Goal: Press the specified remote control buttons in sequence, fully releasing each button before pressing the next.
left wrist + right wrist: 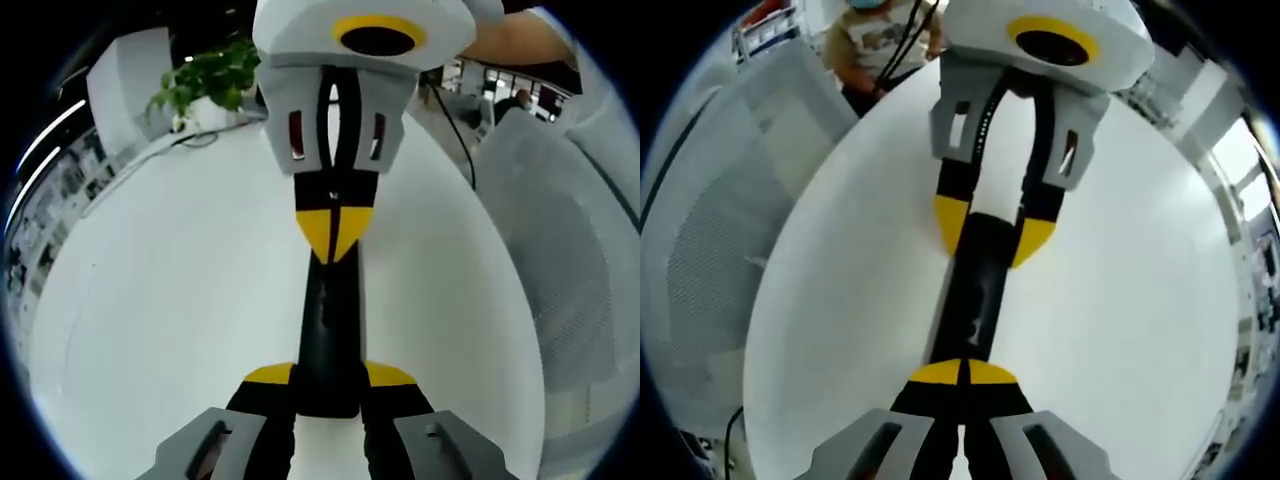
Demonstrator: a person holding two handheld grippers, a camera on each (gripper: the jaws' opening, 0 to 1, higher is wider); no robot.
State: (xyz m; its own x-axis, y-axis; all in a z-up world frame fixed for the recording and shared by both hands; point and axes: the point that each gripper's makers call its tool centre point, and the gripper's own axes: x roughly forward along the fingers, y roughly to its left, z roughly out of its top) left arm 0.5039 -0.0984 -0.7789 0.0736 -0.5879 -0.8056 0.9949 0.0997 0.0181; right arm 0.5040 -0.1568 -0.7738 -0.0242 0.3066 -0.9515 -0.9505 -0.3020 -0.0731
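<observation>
Item, left gripper: my holding tool; its yellow-tipped jaws sit spread apart on either flank of the near end of the remote control, gripping it, as far as I judge. Item, remote control: a slim black bar lying lengthwise on the white round table, running straight between the two tools. Its buttons are too dark for me to tell apart. Item, right gripper: my pressing tool; jaws brought together into a single yellow point, holding nothing, the tip resting at or just over the opposite end of the remote; whether it is touching I cannot tell. Handling note for the press in hand: I would keep the left clamp steady so the bar cannot skate on the smooth top, bring the closed tip straight down onto one button, avoid rolling across its neighbours, then lift fully clear before moving along. Item, surroundings: a potted plant at the table's far edge, a mesh chair beside it, a seated person beyond.
</observation>
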